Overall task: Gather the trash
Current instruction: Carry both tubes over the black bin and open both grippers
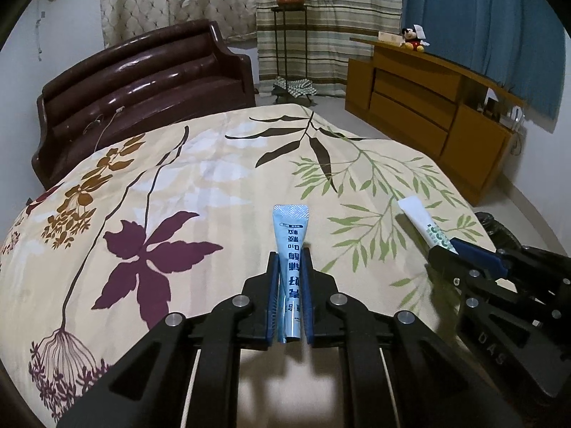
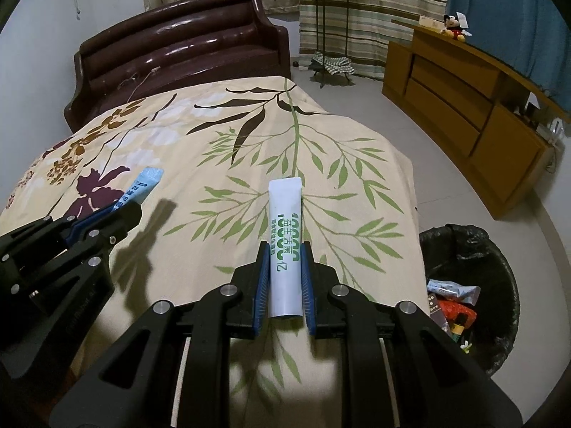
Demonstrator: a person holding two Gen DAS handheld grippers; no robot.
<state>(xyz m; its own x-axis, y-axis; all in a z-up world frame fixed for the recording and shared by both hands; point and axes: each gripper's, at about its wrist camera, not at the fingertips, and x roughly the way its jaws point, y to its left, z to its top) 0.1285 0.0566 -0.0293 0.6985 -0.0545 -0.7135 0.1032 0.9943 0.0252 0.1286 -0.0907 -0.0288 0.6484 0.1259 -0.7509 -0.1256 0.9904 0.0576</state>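
Note:
My left gripper (image 1: 289, 255) is shut on a light blue tube (image 1: 291, 246) with dark print, held above the floral bedspread (image 1: 178, 178). My right gripper (image 2: 284, 249) is shut on a white tube (image 2: 285, 235) with green print, also above the bedspread (image 2: 249, 135). Each gripper shows in the other's view: the right one (image 1: 446, 249) with the white tube (image 1: 424, 223) at the right, the left one (image 2: 125, 208) with the blue tube (image 2: 142, 187) at the left. A black-bagged trash bin (image 2: 496, 249) stands on the floor right of the bed and holds several wrappers.
A dark brown sofa (image 1: 142, 82) stands beyond the bed. A wooden sideboard (image 1: 428, 114) with a Mickey toy (image 1: 412, 39) runs along the right. A plant stand (image 1: 289, 35) is by the curtains. Grey floor (image 2: 464, 185) lies between bed and sideboard.

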